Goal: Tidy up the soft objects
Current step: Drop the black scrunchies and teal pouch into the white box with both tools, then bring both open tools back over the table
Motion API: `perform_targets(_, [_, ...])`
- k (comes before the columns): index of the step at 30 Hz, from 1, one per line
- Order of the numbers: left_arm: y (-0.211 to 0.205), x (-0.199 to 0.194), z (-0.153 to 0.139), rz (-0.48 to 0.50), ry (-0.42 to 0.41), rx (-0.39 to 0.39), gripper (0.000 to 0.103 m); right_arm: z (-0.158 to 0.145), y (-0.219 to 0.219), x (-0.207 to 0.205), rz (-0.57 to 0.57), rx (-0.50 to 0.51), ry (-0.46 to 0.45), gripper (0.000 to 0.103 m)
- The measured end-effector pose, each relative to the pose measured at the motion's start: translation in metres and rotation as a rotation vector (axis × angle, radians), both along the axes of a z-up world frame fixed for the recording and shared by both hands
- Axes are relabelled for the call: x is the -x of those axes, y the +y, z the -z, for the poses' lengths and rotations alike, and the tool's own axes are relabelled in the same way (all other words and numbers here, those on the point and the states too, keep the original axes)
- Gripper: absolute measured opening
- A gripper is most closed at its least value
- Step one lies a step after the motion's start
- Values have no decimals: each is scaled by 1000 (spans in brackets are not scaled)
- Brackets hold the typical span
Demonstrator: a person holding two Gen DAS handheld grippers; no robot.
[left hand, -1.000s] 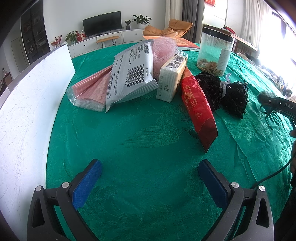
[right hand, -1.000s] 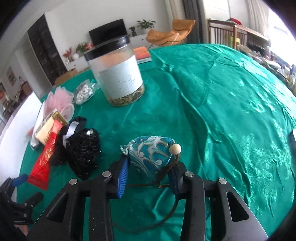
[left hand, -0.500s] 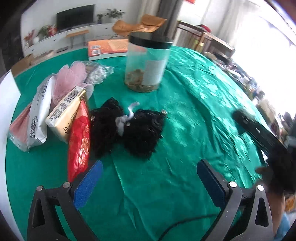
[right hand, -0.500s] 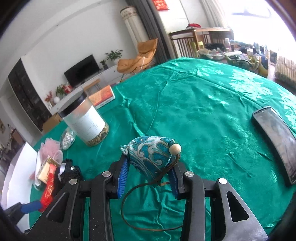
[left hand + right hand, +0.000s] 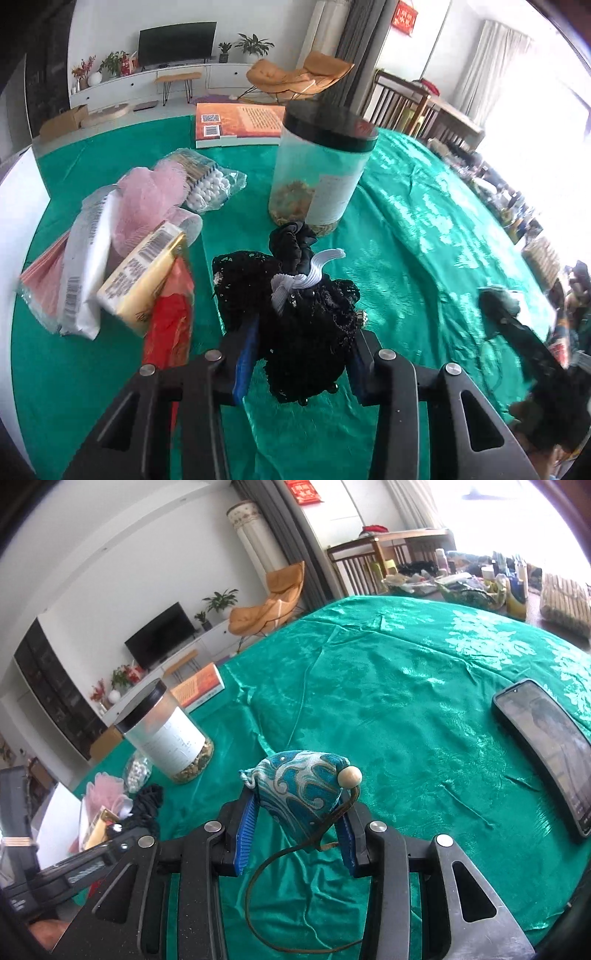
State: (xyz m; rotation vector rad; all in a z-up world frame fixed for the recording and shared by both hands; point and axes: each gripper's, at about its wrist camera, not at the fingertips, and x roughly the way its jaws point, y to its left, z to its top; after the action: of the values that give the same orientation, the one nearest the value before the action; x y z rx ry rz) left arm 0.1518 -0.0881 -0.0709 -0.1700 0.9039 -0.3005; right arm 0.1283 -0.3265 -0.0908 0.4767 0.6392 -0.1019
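Over the green tablecloth (image 5: 406, 686), left gripper (image 5: 301, 354) jaws pinching black lace bundle (image 5: 306, 325), right gripper (image 5: 295, 825) jaws blue pouch (image 5: 299, 788).

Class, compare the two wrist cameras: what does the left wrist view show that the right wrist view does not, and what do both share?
Only the left wrist view: the left gripper clamping a black lace fabric bundle.
Only the right wrist view: the right gripper clamping a blue patterned drawstring pouch, and a black smartphone.
Both: the green satin tablecloth and the black-lidded clear jar.

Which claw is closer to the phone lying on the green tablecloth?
The right claw. It holds the blue pouch with the phone off to its right. The left claw, gripping the black lace bundle, sits farther left, beside the jar.
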Motion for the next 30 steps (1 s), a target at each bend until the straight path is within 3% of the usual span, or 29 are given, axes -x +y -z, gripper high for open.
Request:
perform_targets(3, [45,32,-29,-17,-25,105,41,0,8,-3,-63,-18,-9,40])
perform_targets(5, [85,56,-49,-52,-56,133,41,-4,22,-5,-136,-12,-16,40])
perform_targets(10, [201,113,-87,-221,-127,51,41,-35,98,6,-424,-1,-38,40])
perform_targets(16, [325,167,-106,-492,-154,-100,43,-114,255,20,-868,-60,-88,40])
perform_targets(18, [354,181,-101,-578,-127,-136,52,-137,308,25,-997,-103,-97,41])
perform_targets(19, [363,184,-95,-608,-111,-144,68,-145,334,27,-1059,-127,-91,42])
perform_targets(20, [371,190,-91,-632,-103,-132,88,-150,358,29,-1105,-137,-74,48])
perform_targets(21, [379,196,-89,-657,-107,-109,95,-151,378,29,-1143,-142,-52,56])
perform_targets(22, [376,200,-87,-677,-118,-97,100,-150,394,28,-1184,-150,-29,72])
perform_targets(26, [364,200,-89,-688,-173,-99,100,-132,388,24,-1158,-117,-19,72])
perform_targets(30, [321,189,-94,-572,-217,-29,100,-96,329,11,-961,54,-14,73])
